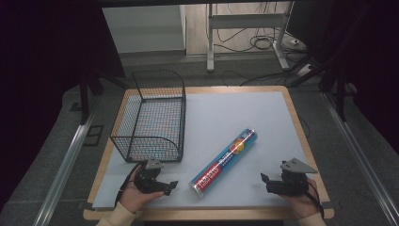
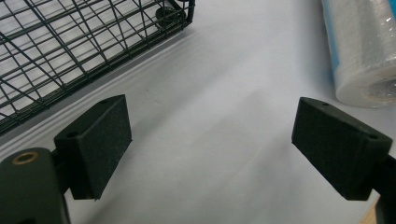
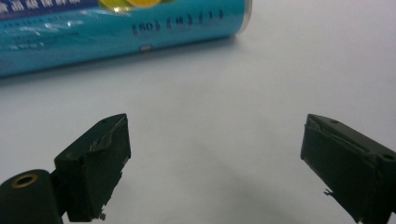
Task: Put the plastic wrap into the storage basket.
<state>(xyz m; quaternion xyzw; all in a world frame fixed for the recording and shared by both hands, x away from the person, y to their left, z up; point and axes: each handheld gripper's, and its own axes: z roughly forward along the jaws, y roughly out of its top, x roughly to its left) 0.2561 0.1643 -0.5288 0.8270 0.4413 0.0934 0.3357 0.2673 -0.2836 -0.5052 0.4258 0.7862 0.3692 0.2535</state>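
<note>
As the long blue cylindrical roll in clear film [image 1: 224, 162] lies diagonally at the lower centre of the desk [image 1: 263, 113], right of the black wire basket [image 1: 151, 117], both the left gripper [image 1: 165, 187] and the right gripper [image 1: 268, 182] rest with jaws spread, holding nothing. Probably grip each end evenly.

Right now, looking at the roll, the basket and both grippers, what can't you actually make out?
- Blue roll: its label print is too small in the high view; in the right gripper view the top edge cuts it off and the characters blur.
- Wire basket: the left gripper view's top and left edges crop it to one corner.
- Left gripper and right gripper: the hands cover their rear parts in the high view.
</note>
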